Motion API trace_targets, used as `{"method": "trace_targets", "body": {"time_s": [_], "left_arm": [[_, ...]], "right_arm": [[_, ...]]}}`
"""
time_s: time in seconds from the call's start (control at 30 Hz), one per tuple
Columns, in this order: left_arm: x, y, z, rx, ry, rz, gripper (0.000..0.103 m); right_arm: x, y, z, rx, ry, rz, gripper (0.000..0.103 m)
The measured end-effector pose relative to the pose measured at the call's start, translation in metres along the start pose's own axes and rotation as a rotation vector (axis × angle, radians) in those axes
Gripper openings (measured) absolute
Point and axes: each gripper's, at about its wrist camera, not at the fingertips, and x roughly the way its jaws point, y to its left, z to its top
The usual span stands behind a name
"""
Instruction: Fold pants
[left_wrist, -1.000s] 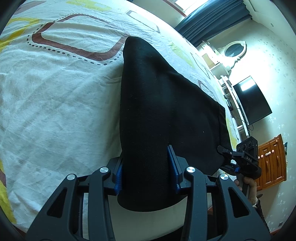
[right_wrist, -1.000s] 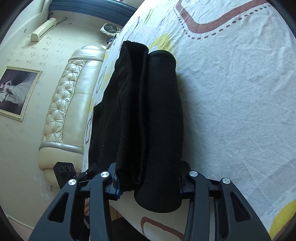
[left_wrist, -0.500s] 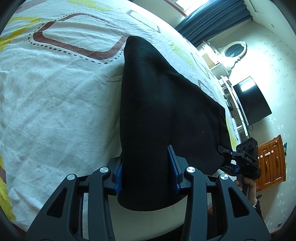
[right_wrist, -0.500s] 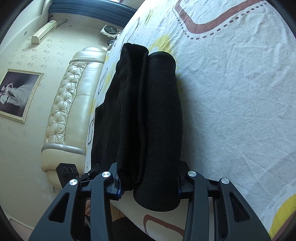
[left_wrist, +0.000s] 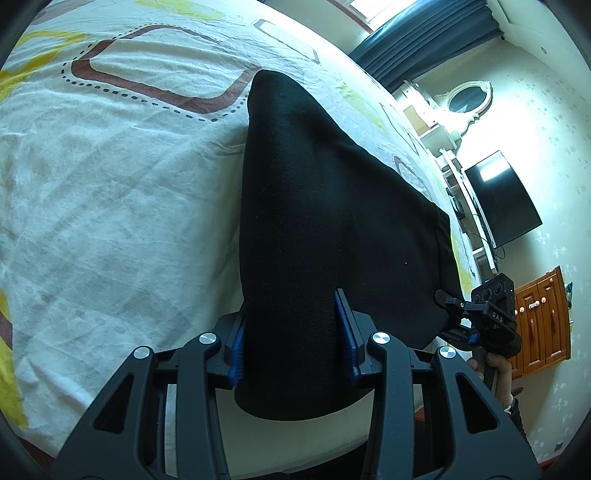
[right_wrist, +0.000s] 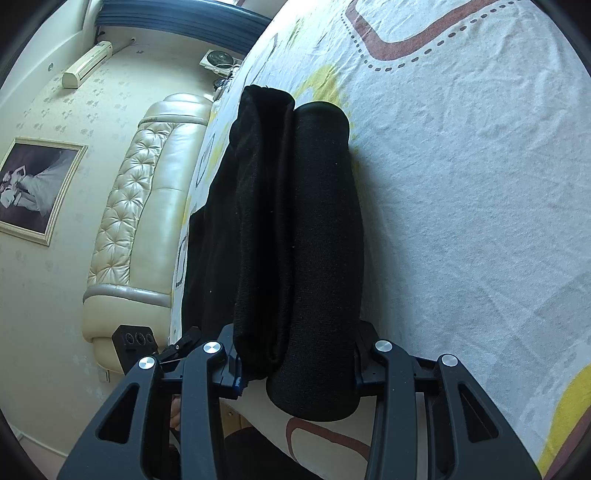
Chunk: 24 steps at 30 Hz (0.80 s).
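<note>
Black pants (left_wrist: 317, 206) lie on a white patterned bedsheet (left_wrist: 110, 177), stretched between both grippers. My left gripper (left_wrist: 291, 339) is shut on one end of the pants, cloth filling the gap between its blue pads. My right gripper (right_wrist: 295, 358) is shut on the other end, where the pants (right_wrist: 295, 229) show as folded layers side by side. The right gripper also shows in the left wrist view (left_wrist: 487, 314), at the far corner of the cloth. The left gripper shows in the right wrist view (right_wrist: 147, 343).
The bed has a padded cream headboard (right_wrist: 147, 206). A television (left_wrist: 502, 199), a wooden cabinet (left_wrist: 543, 321) and a white dresser with an oval mirror (left_wrist: 461, 103) stand beyond the bed's far side. The sheet (right_wrist: 480, 184) spreads wide to the right.
Both grippers keep their hold on the pants. The view has shifted slightly; the pants and sheet sit a little lower in frame.
</note>
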Motion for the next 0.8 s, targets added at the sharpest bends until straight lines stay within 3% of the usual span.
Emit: {"method": "trace_targets", "body": {"time_s": [0.8], "left_arm": [[-0.0025, -0.0012, -0.0058, 0.000, 0.017, -0.002, 0.040]], "right_arm": [[-0.0043, -0.0010, -0.0089, 0.000, 0.018, 0.009, 0.040]]}}
